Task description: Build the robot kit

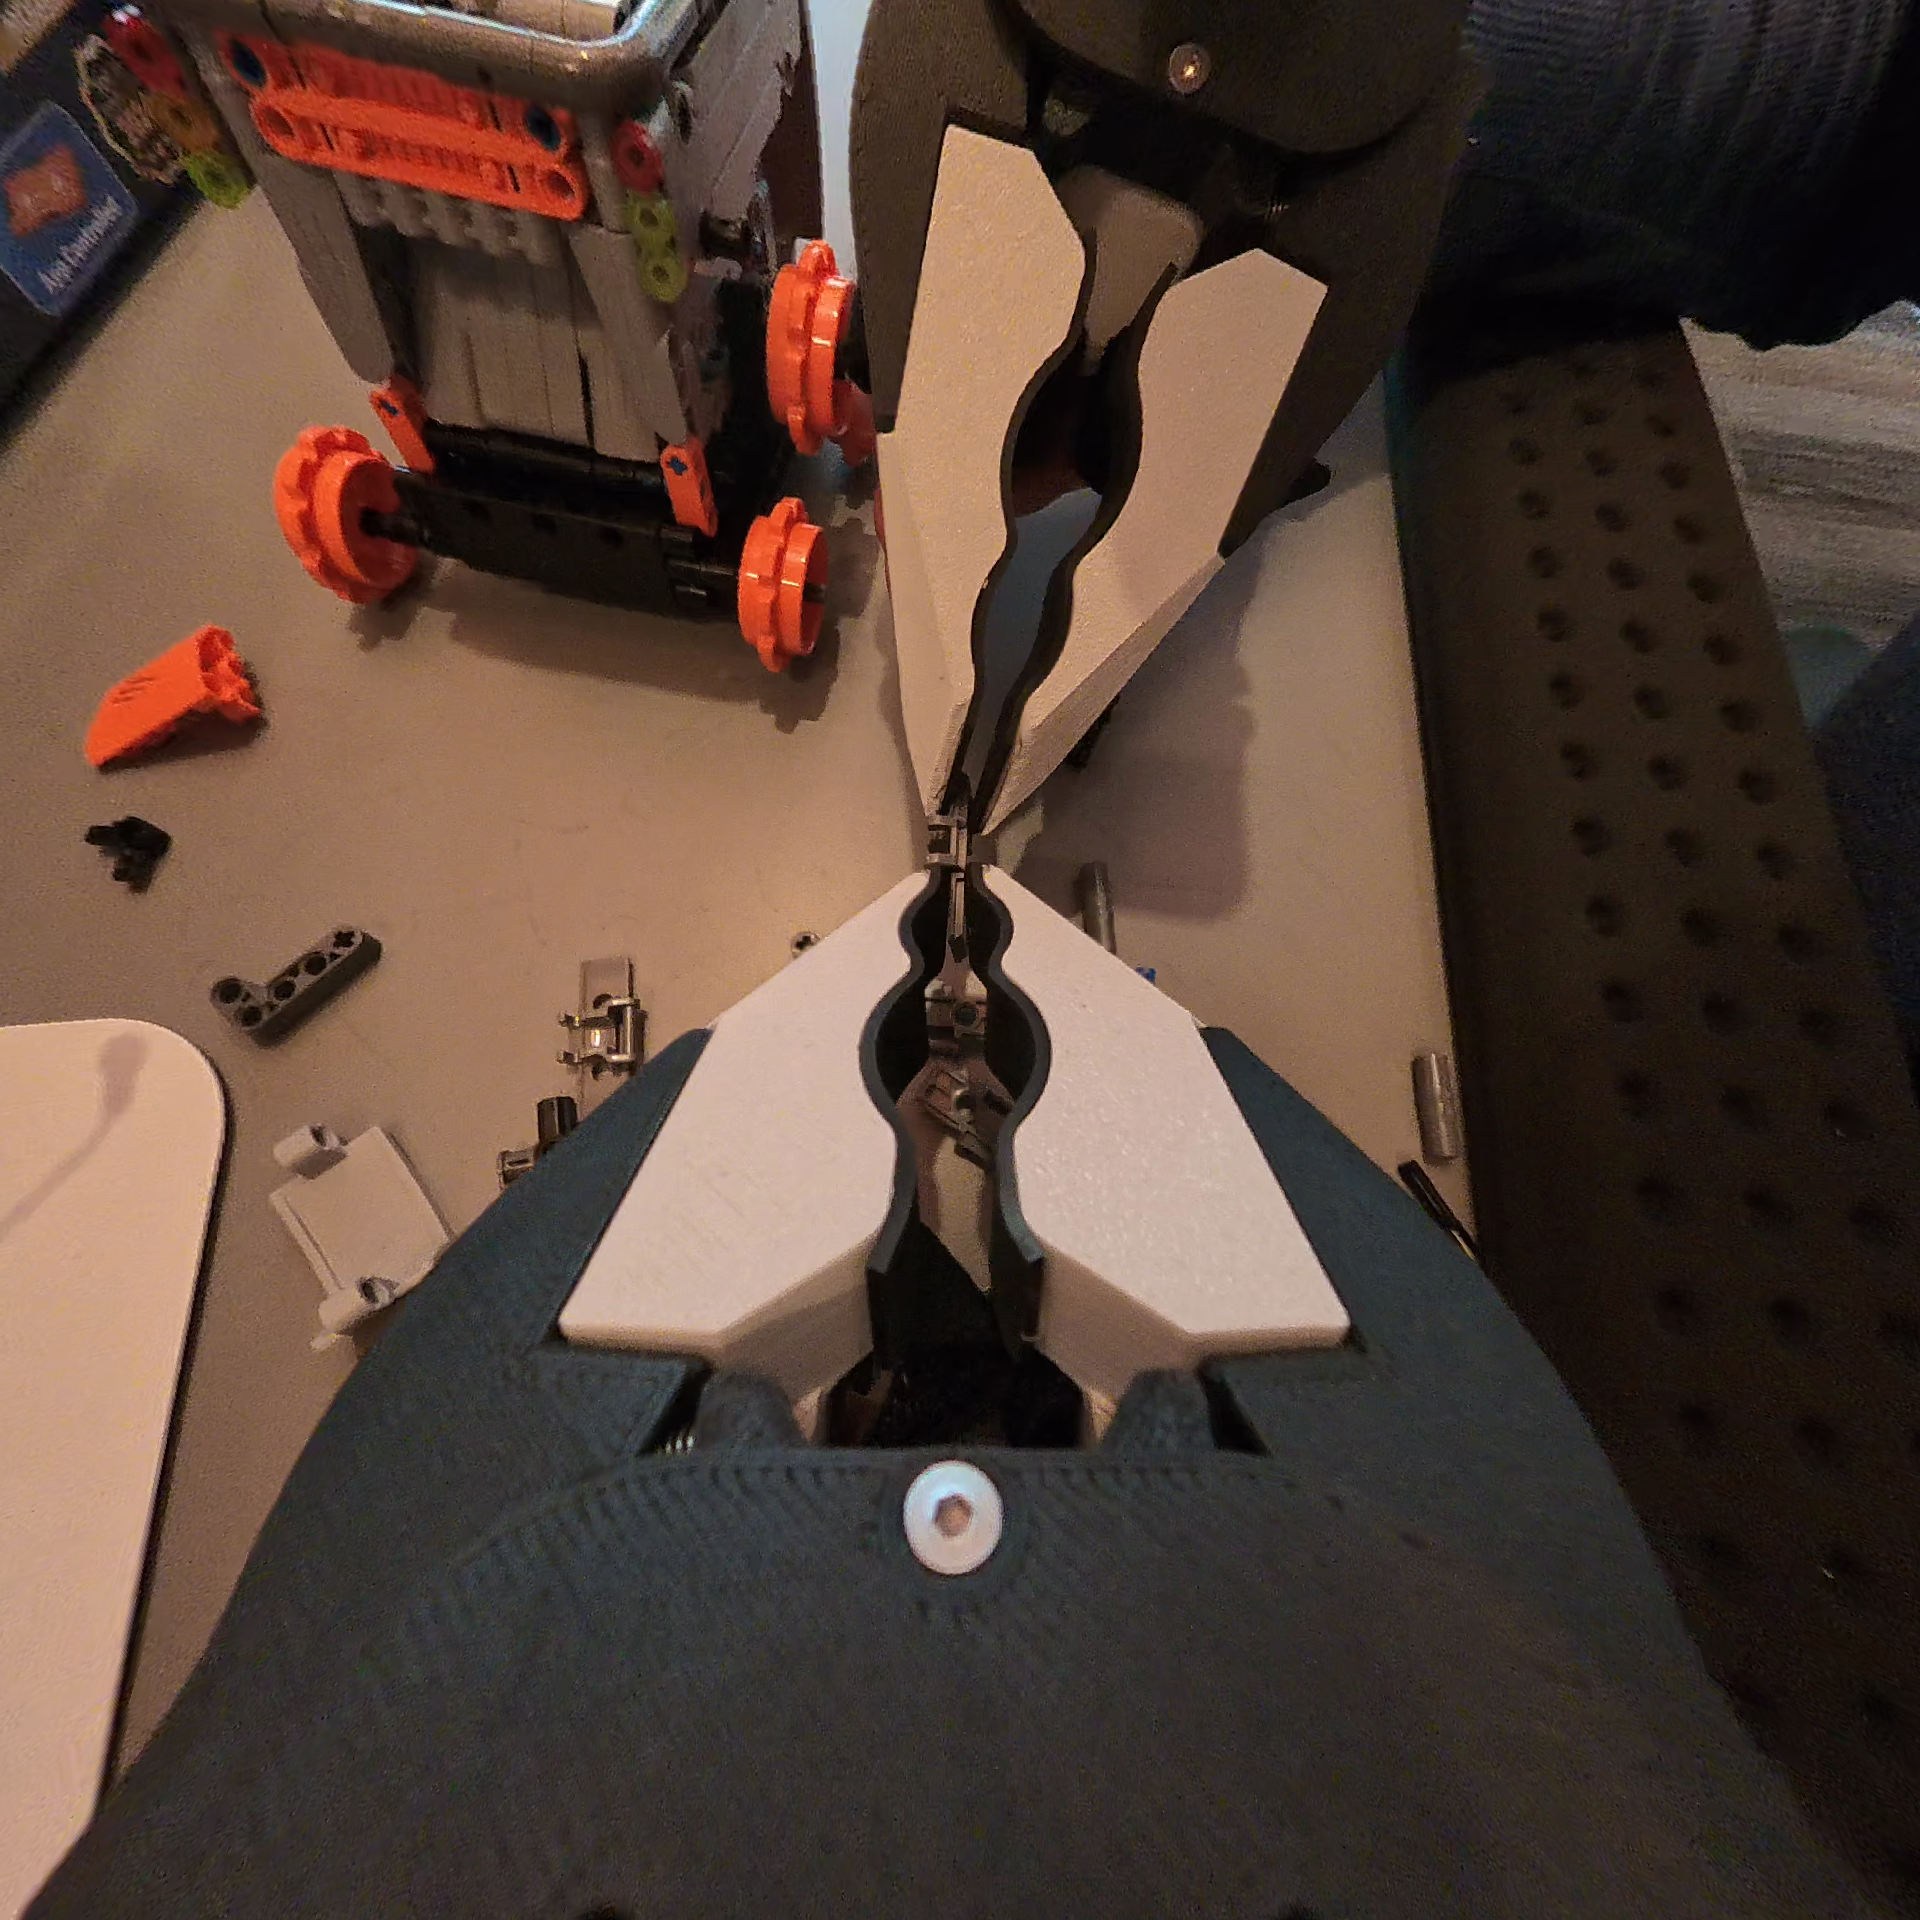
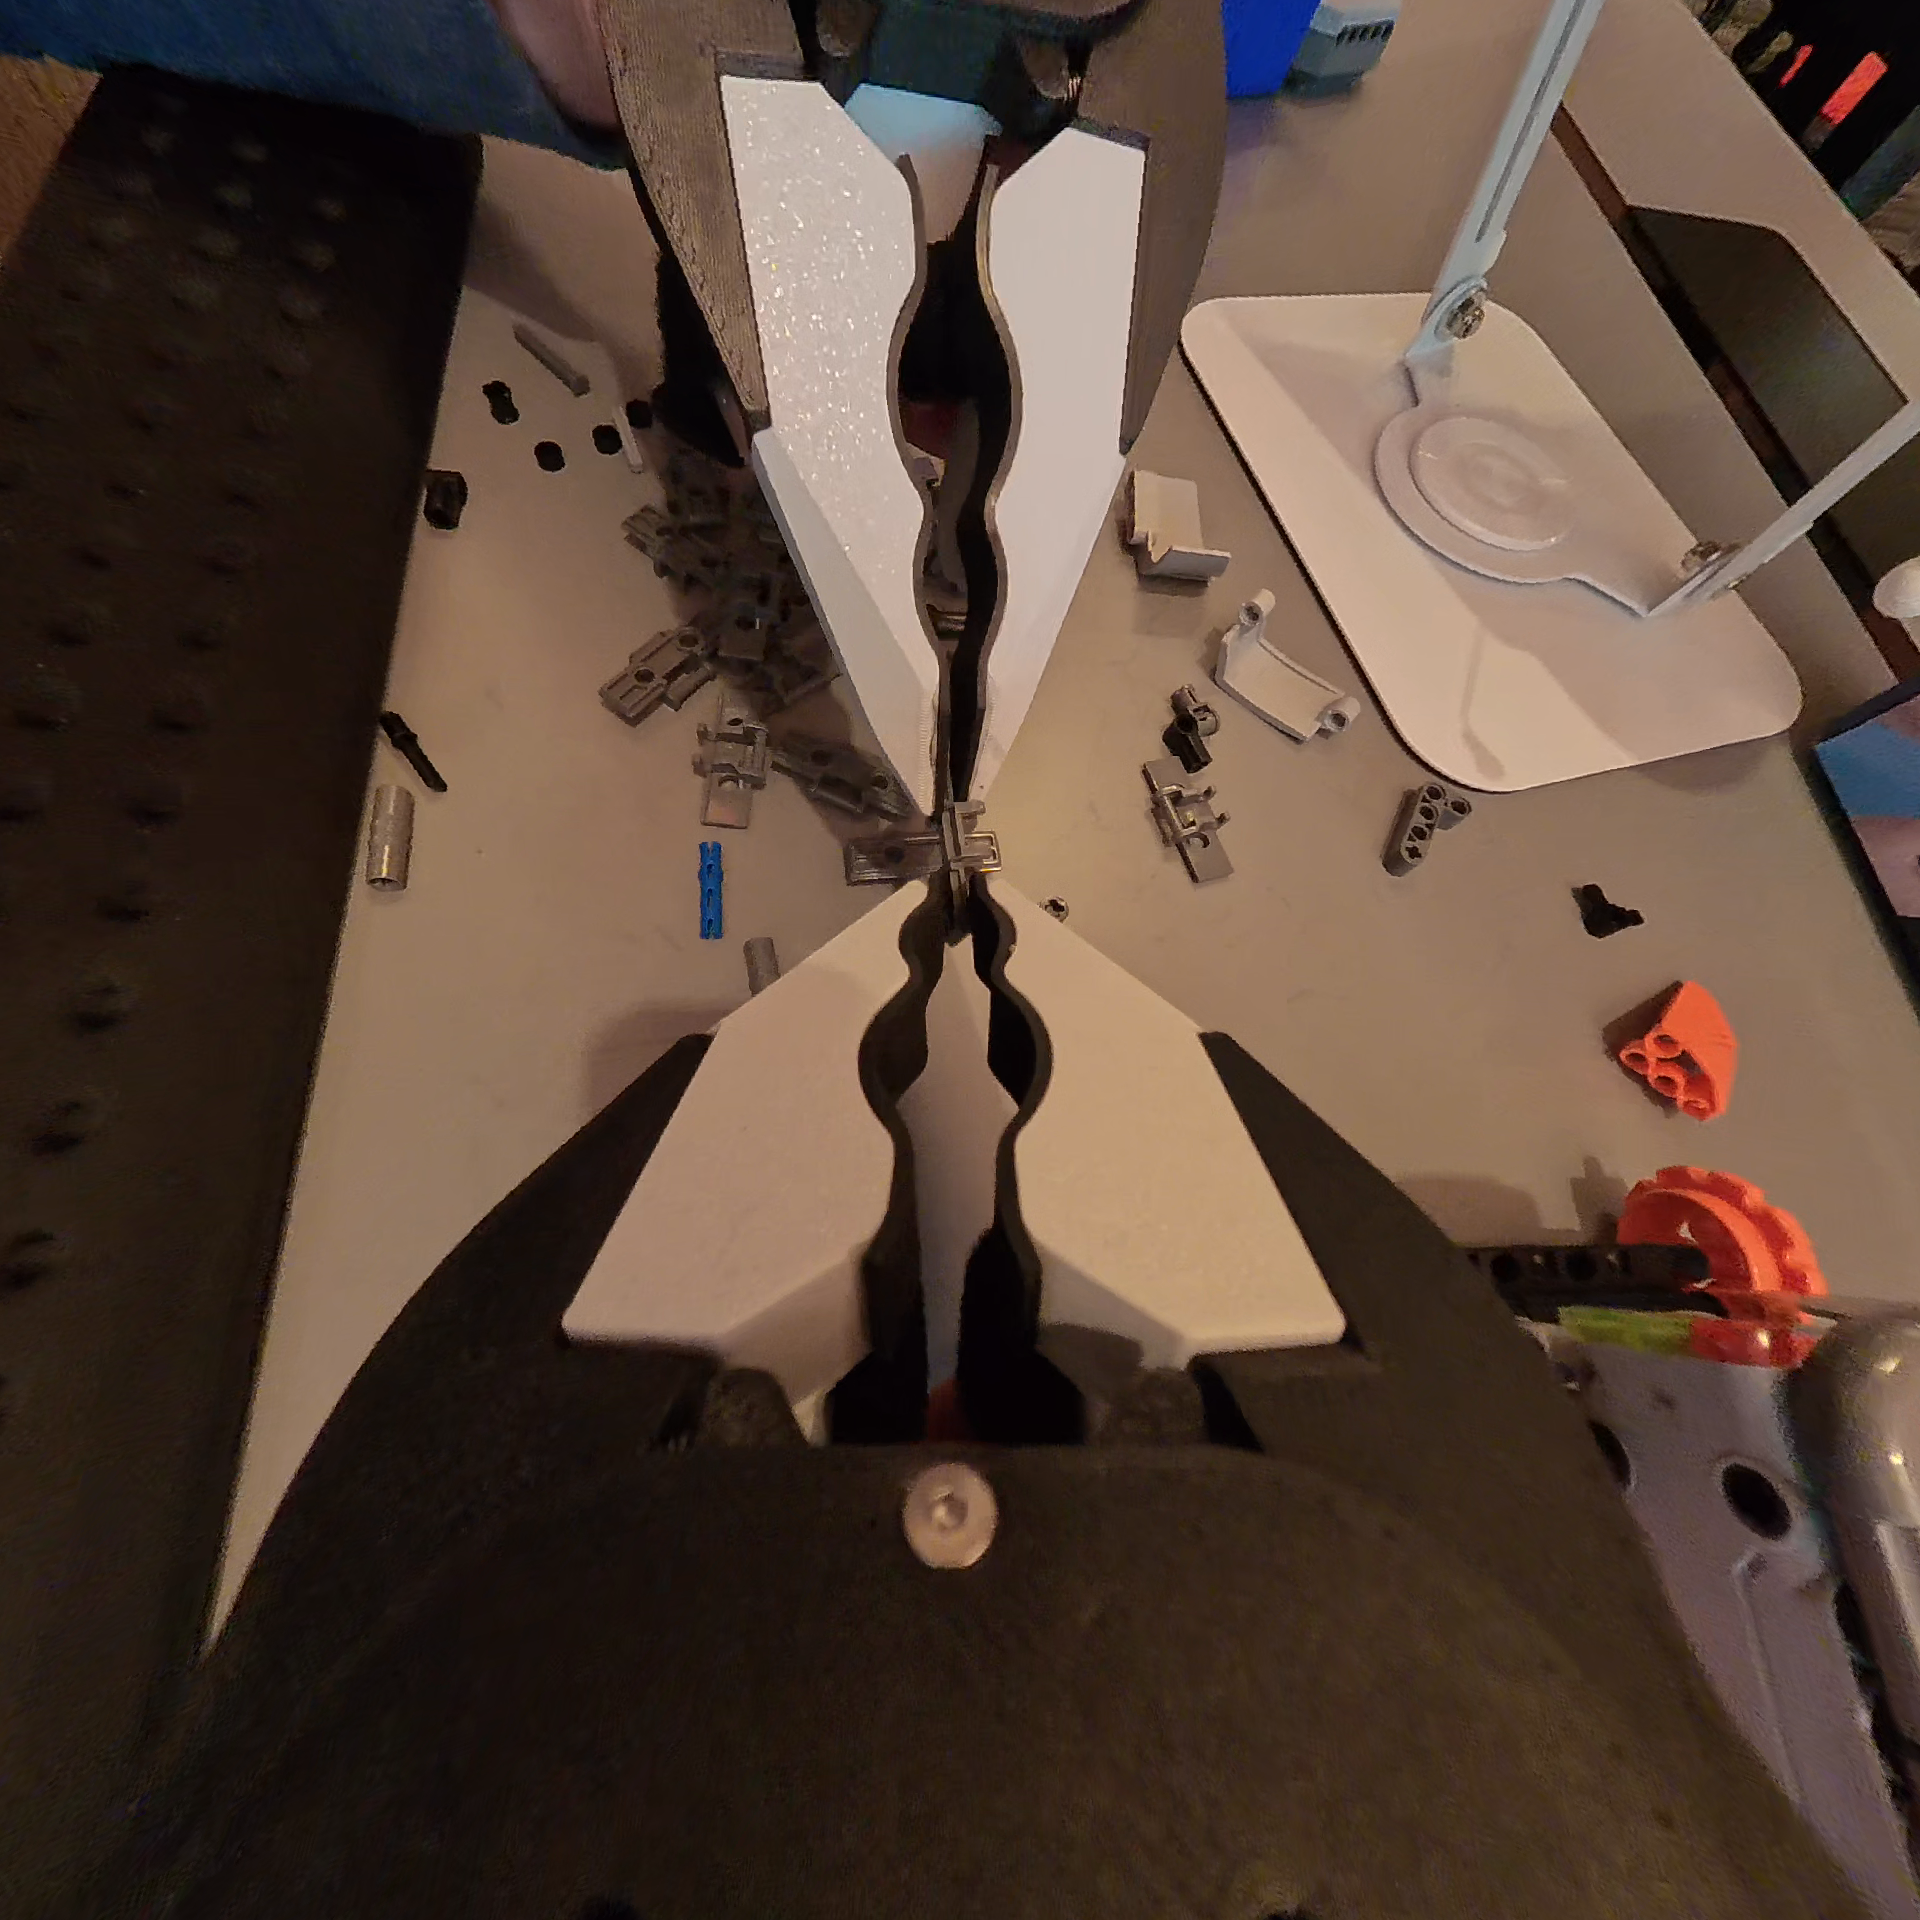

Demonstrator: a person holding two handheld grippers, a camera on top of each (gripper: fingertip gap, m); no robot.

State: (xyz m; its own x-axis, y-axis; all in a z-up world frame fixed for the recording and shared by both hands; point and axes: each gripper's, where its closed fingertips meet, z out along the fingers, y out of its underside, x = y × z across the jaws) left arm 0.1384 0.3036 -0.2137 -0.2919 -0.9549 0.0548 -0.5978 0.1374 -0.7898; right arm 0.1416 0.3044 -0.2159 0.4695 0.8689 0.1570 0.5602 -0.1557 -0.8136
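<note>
Jaws tip-to-tip, grey link (image 2: 968, 837) between.

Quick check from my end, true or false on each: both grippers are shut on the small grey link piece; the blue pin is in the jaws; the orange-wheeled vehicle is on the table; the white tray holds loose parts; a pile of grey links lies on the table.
1. Both the left gripper and the right gripper are shut on the grey link piece. True, tip to tip.
2. The blue pin is in the jaws. False: it lies loose on the table.
3. The orange-wheeled vehicle stands on the table. True.
4. The white tray holds loose parts. False: only a lamp stand base rests on it.
5. A pile of grey links lies on the table. True.
</note>
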